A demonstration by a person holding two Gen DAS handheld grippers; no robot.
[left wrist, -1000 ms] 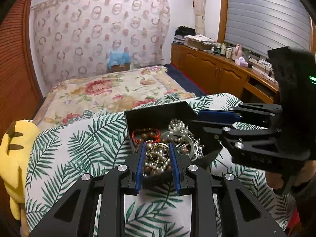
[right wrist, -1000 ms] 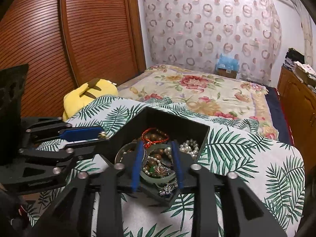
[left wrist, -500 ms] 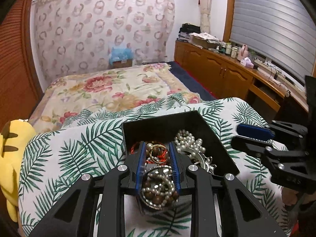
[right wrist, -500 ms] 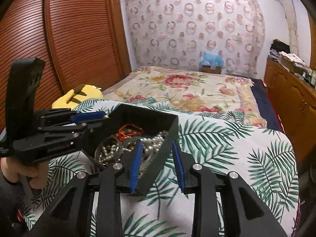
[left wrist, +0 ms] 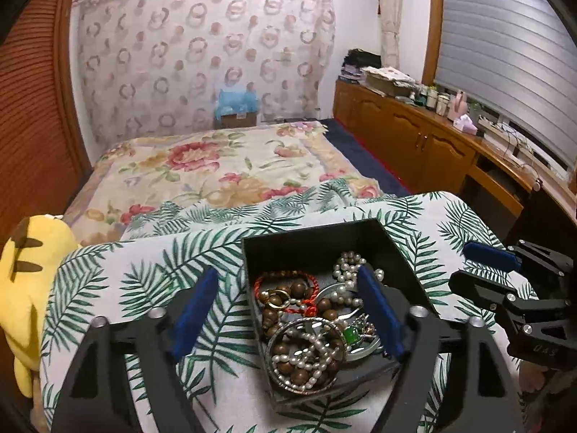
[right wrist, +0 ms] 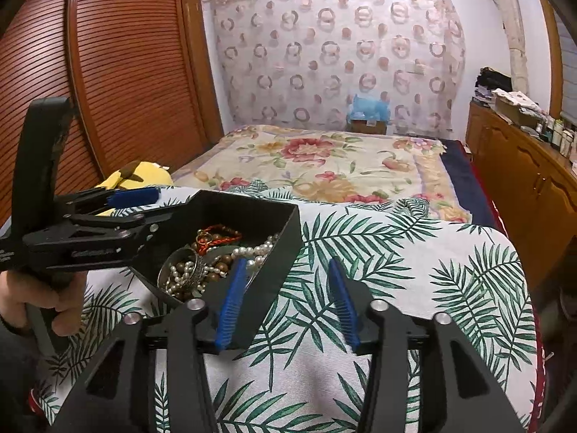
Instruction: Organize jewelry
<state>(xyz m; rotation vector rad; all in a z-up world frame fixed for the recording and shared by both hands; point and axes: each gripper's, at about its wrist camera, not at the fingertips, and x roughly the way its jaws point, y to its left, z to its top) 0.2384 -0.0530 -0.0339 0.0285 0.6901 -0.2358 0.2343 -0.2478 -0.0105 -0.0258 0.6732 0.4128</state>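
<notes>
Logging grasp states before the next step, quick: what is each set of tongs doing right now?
Left tongs: open, holding nothing, spread over the black square jewelry box.
Right tongs: open, holding nothing, beside the box.

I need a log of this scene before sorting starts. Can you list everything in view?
jewelry box: one, black, open, on the leaf-print cloth
pearl strand: one, white, in the box
red cord bracelet: one, in the box
wooden beads: brown, in the box
leaf-print cloth: one, green on white, under the box
plush toy: one, yellow, left of the cloth
left gripper: open, over the box
right gripper: open, at the box's right wall
</notes>
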